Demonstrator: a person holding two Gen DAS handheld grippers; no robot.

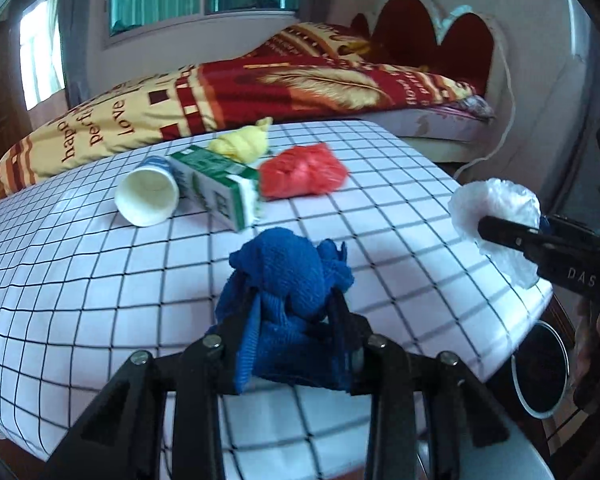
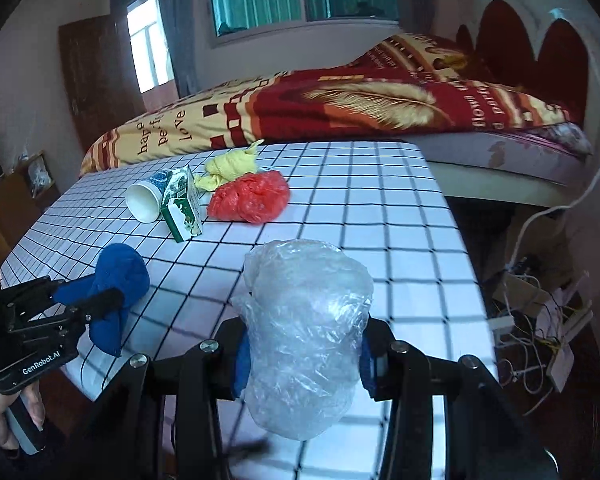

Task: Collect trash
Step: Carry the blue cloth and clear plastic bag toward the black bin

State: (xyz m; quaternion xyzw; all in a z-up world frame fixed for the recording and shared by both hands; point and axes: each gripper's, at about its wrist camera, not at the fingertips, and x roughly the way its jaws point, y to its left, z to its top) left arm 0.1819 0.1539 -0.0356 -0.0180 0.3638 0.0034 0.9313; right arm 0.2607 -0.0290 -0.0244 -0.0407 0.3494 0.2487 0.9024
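My left gripper is shut on a crumpled blue cloth, held above the near part of the checked table. My right gripper is shut on a clear crumpled plastic bag, lifted over the table's near right side. In the left wrist view the clear plastic bag and the right gripper show at the right edge. In the right wrist view the blue cloth and the left gripper show at the left.
Farther back on the table lie a white paper cup on its side, a green and white carton, a yellow cloth and a red plastic bag. A bed stands behind. Cables lie on the floor at right.
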